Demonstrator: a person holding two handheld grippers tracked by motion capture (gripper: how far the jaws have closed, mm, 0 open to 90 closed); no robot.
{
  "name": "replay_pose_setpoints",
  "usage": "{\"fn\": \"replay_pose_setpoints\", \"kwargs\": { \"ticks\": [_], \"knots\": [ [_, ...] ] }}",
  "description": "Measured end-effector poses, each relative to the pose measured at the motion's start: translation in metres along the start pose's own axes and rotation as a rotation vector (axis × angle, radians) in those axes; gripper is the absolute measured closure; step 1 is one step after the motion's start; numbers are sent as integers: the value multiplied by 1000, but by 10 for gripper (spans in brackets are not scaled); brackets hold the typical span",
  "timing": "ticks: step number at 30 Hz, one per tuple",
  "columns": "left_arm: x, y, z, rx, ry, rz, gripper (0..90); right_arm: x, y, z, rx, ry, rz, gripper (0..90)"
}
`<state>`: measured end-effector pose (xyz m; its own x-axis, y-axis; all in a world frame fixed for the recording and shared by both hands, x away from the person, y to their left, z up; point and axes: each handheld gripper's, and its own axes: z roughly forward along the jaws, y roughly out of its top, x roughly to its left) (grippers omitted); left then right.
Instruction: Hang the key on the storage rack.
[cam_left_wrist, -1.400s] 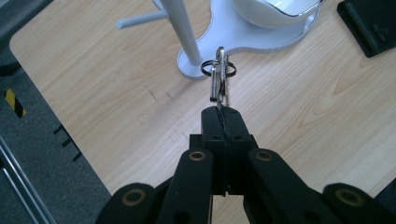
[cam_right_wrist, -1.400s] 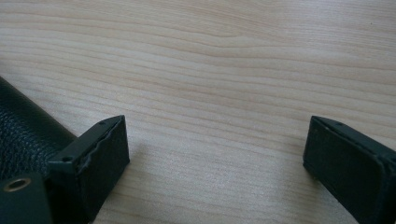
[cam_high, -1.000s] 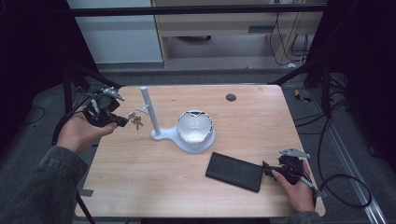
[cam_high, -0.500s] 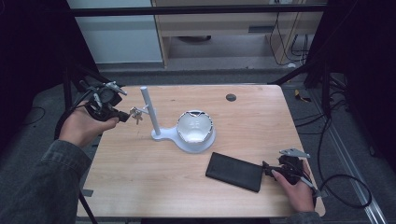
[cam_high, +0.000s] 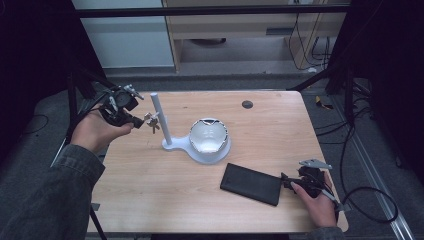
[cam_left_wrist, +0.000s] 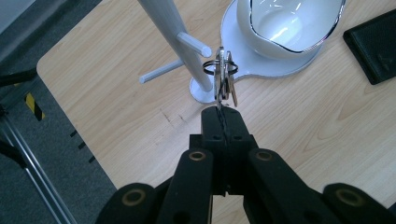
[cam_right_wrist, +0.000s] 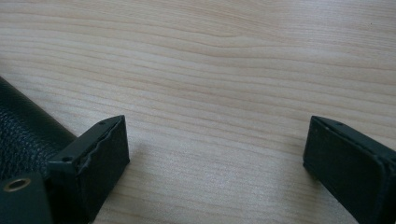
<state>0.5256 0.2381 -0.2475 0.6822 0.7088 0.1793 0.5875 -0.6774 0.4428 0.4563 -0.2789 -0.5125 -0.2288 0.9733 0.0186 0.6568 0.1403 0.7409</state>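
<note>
My left gripper (cam_high: 136, 121) is shut on a bunch of keys (cam_high: 152, 120) held above the table, just left of the white post (cam_high: 161, 120) of a key stand. In the left gripper view the key ring (cam_left_wrist: 220, 68) hangs close to a short peg (cam_left_wrist: 194, 44) on that post, and I cannot tell whether they touch. The stand's base carries a white bowl (cam_high: 209, 136). A black wallet (cam_high: 251, 183) lies flat at the front right. My right gripper (cam_high: 286, 182) rests open at the wallet's right edge, its jaws wide over bare wood (cam_right_wrist: 215, 154), with the wallet (cam_right_wrist: 21, 133) beside one jaw.
A small dark round disc (cam_high: 247, 104) sits on the wooden table (cam_high: 150, 200) near its far edge. Black stand legs (cam_high: 75, 100) rise off the table's left side. Cables (cam_high: 370, 200) trail on the floor at the right.
My left gripper has carried the keys a little farther back and right, closer to the post. The right gripper and the wallet have not moved.
</note>
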Motion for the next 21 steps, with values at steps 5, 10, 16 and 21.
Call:
{"fn": "replay_pose_setpoints", "kwargs": {
  "ticks": [5,10,16,21],
  "knots": [
    [0,3,4,28,13,-3,898,0,0,0,0,0,0,70],
    [1,6,7,37,20,0,898,0,0,0,0,0,-1,70],
    [-1,12,12,57,31,11,897,0,0,0,1,0,-3,70],
    [-1,14,14,62,33,10,898,0,0,0,-1,2,3,70]
  ]
}}
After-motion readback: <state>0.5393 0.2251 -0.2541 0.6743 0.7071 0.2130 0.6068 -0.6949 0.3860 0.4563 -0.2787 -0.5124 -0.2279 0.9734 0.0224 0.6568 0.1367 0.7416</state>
